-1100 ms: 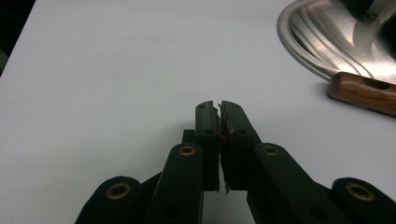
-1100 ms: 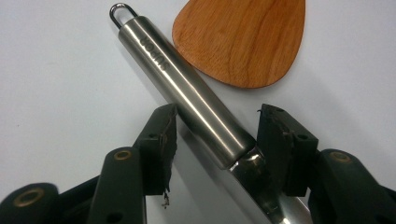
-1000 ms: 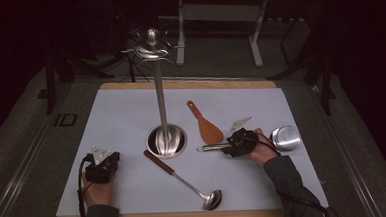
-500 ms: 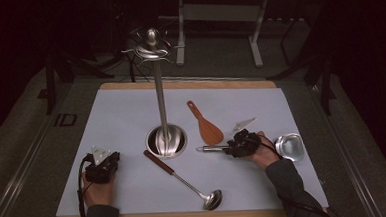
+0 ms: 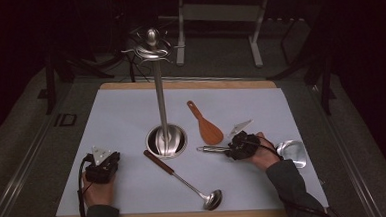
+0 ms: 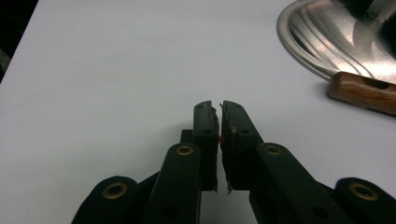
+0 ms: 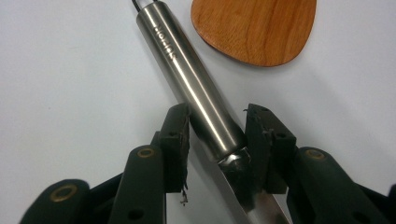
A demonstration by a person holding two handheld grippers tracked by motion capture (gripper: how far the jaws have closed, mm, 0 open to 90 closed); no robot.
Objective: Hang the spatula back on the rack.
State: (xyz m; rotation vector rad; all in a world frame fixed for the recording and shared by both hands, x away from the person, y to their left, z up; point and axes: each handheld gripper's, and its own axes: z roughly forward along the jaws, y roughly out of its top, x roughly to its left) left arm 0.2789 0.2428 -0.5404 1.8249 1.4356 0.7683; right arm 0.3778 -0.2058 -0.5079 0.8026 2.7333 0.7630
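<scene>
My right gripper (image 5: pixel 229 149) (image 7: pixel 217 121) lies low on the white mat and points left. Its jaws have just been closing and now grip the round steel handle (image 7: pixel 187 60) of a steel utensil (image 5: pixel 210 148). That utensil's shiny head (image 5: pixel 291 151) lies behind the hand at the right. A wooden spatula (image 5: pixel 209 130) (image 7: pixel 254 28) lies just beyond the jaws. My left gripper (image 5: pixel 103 155) (image 6: pixel 219 109) rests on the mat at the front left, shut with nothing between its pads.
A tall steel utensil stand (image 5: pixel 152 45) rises from a round base (image 5: pixel 166 140) (image 6: pixel 336 42) at the mat's middle. A ladle (image 5: pixel 185 181) with a wooden handle (image 6: pixel 362 91) lies slanted in front of it. The white mat (image 5: pixel 121 112) covers a wooden board.
The right hand has shifted slightly toward the front edge. The steel utensil's head at the right has moved with it and now looks flatter and dimmer. The left hand has kept still.
</scene>
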